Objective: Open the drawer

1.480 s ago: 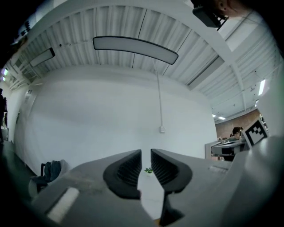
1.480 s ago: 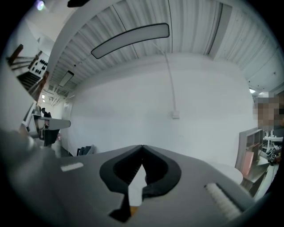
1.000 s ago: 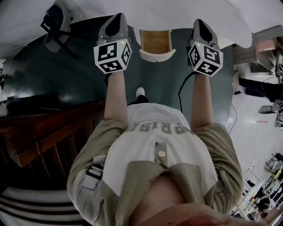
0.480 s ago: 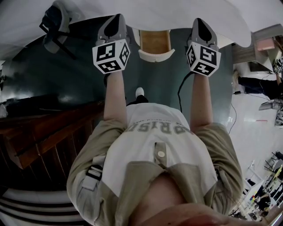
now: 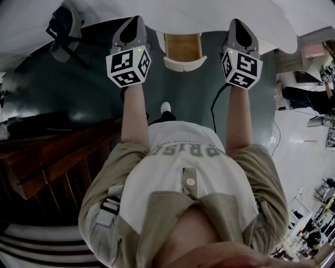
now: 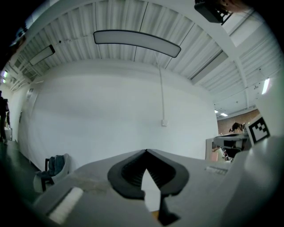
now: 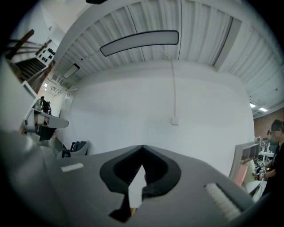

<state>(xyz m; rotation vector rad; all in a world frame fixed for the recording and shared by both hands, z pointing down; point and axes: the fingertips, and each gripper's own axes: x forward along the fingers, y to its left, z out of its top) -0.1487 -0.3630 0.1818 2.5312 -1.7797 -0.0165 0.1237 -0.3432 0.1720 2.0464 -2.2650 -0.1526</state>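
Drawer (image 5: 183, 48) sat pulled out from under the white tabletop (image 5: 251, 13), its wooden inside showing and its pale curved front (image 5: 185, 64) nearest my body, so I judged the opening as good as done. My left claw (image 5: 137, 22) hung just left of it and my right claw (image 5: 236, 25) just right, both level and touching nothing. Each had its jaws pressed together, empty; both gripper views looked past the tips to a bare white wall (image 6: 111, 111). I reckoned I held them aside to leave the drawer unblocked.
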